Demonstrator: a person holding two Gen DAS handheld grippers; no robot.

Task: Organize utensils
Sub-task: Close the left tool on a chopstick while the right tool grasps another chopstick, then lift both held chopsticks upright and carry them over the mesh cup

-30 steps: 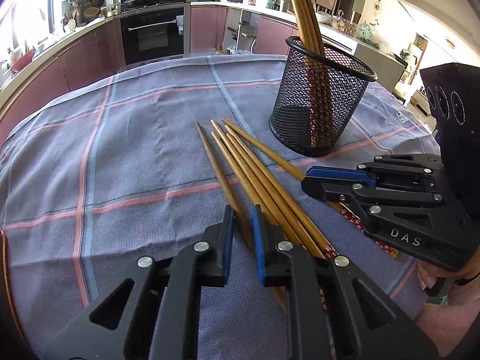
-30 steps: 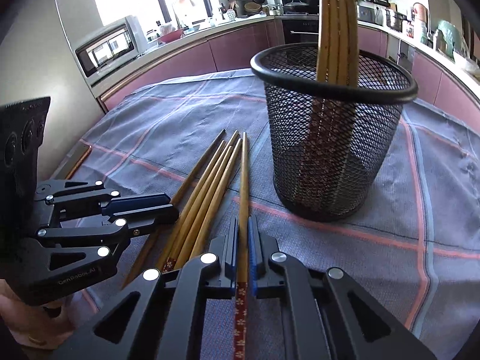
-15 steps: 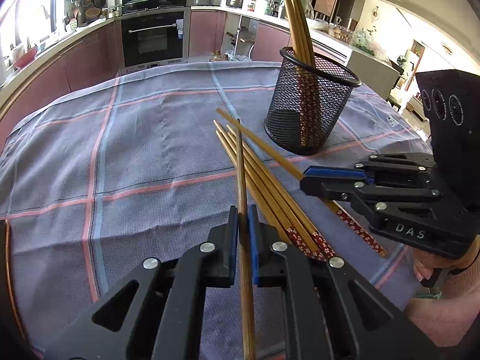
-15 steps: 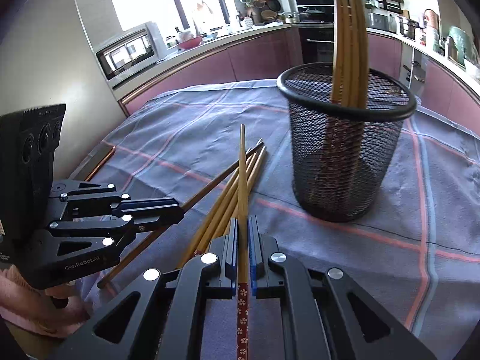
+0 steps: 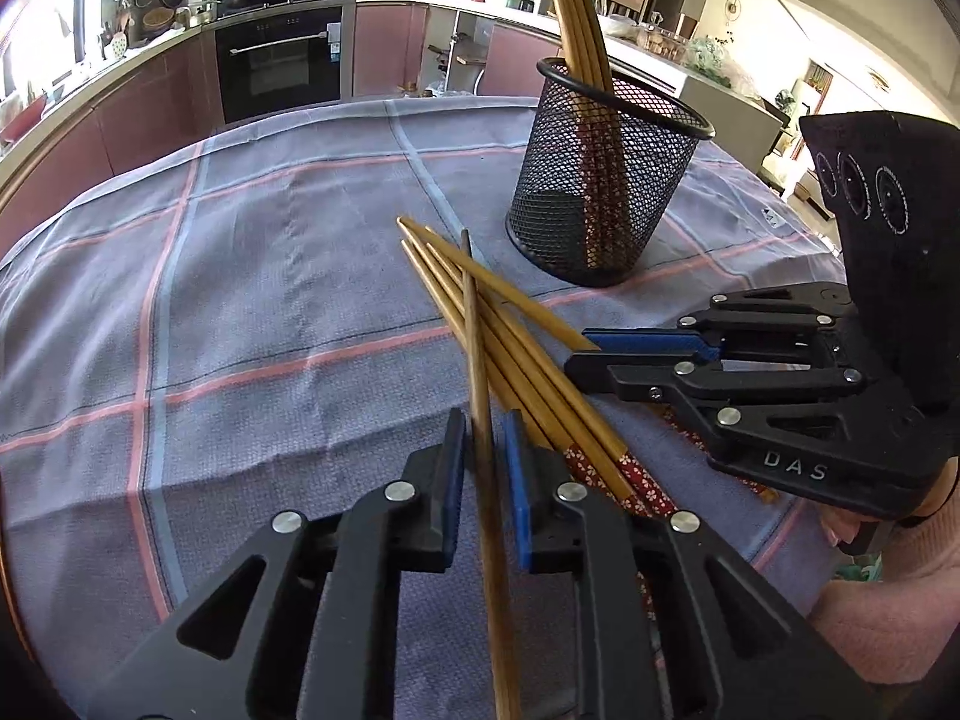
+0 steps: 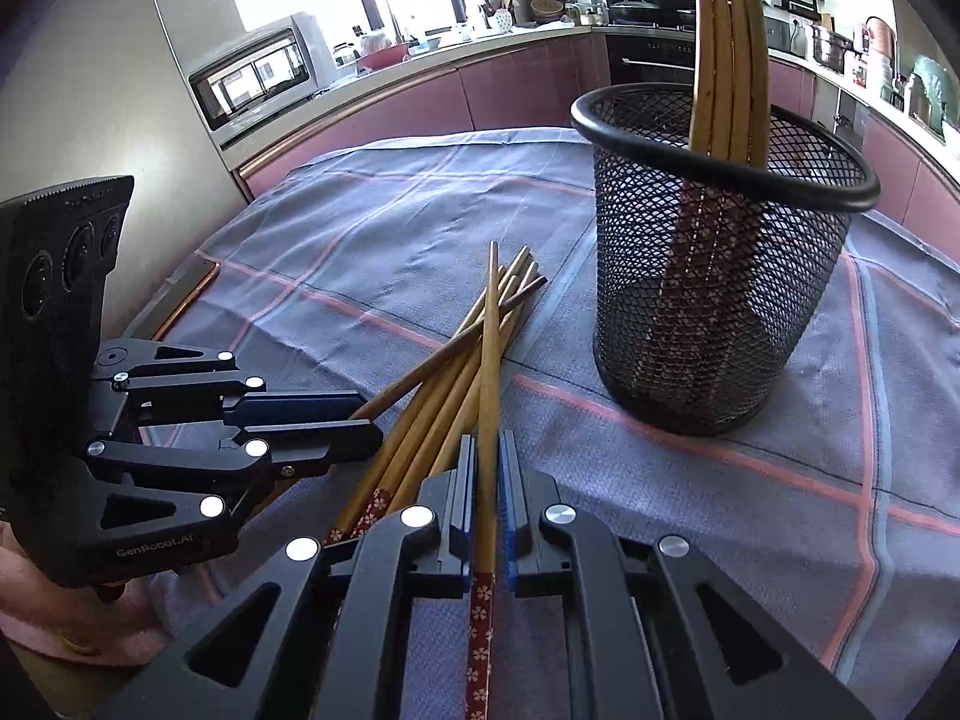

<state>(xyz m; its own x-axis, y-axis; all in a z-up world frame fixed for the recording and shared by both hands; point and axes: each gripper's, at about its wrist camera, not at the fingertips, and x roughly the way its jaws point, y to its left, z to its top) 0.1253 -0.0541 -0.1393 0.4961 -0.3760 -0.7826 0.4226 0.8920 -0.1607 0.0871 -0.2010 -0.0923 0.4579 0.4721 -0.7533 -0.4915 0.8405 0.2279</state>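
A black mesh holder (image 5: 606, 192) (image 6: 714, 312) stands on the cloth with several wooden chopsticks upright in it. Several loose chopsticks (image 5: 522, 354) (image 6: 432, 420) lie in a pile in front of it. My left gripper (image 5: 483, 420) (image 6: 366, 420) has a dark chopstick (image 5: 474, 330) between its blue pads; the jaws are opening and a gap shows on both sides of the stick, which lies across the pile. My right gripper (image 6: 487, 444) (image 5: 576, 354) is shut on a lighter chopstick (image 6: 492, 348) with a red flowered end, its tip pointing away over the pile.
A blue-grey checked tablecloth (image 5: 270, 300) covers the table. Kitchen cabinets and an oven (image 5: 279, 60) run behind it, with a microwave (image 6: 258, 72) at the left. A pink sleeve (image 5: 888, 600) shows at the table's near right edge.
The left gripper closed on one chopstick from the pile and its jaws have now parted a little. The right gripper has lifted its chopstick so its tip stands above the pile.
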